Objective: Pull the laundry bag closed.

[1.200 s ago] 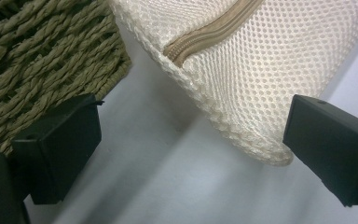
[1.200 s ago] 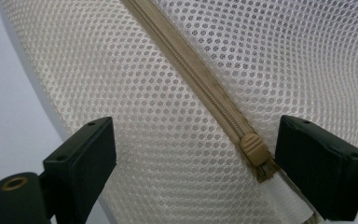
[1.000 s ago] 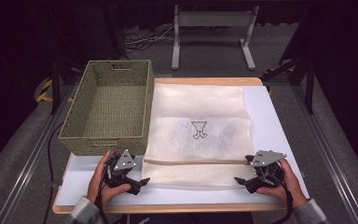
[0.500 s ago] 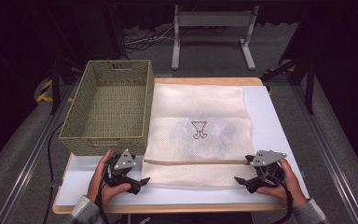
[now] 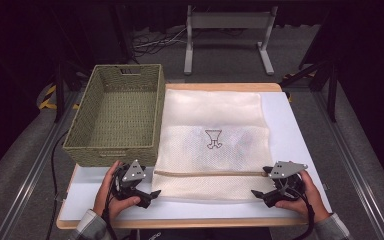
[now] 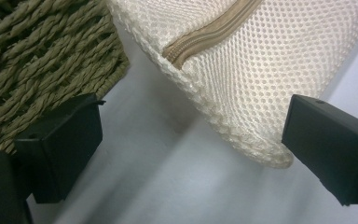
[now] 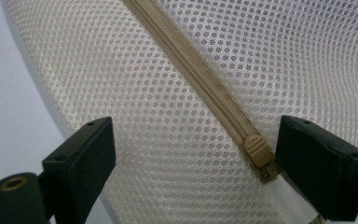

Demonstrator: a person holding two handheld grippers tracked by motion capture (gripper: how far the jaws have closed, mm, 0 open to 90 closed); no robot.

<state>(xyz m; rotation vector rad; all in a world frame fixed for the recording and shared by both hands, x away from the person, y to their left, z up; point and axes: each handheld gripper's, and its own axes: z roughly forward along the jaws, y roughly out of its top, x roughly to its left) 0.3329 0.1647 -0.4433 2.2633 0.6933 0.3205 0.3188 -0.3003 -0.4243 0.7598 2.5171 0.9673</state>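
A cream mesh laundry bag (image 5: pixel 214 140) lies flat on the white table, with a tan zipper (image 5: pixel 210 173) running across its near part. My left gripper (image 5: pixel 152 194) rests open at the bag's near-left corner (image 6: pixel 242 126), jaws apart on either side of that corner. At the bag's near-right side my right gripper (image 5: pixel 258 192) stands open over the mesh (image 7: pixel 168 93). The zipper pull (image 7: pixel 257 151) lies just inside the right jaw in the right gripper view. Nothing is clamped by either gripper.
A green woven basket (image 5: pixel 117 115) stands on the table's left, close to my left gripper; its wall (image 6: pixel 32 60) shows in the left gripper view. Bare white table surface (image 5: pixel 292 135) lies right of the bag. A metal stand (image 5: pixel 227 30) is beyond the table.
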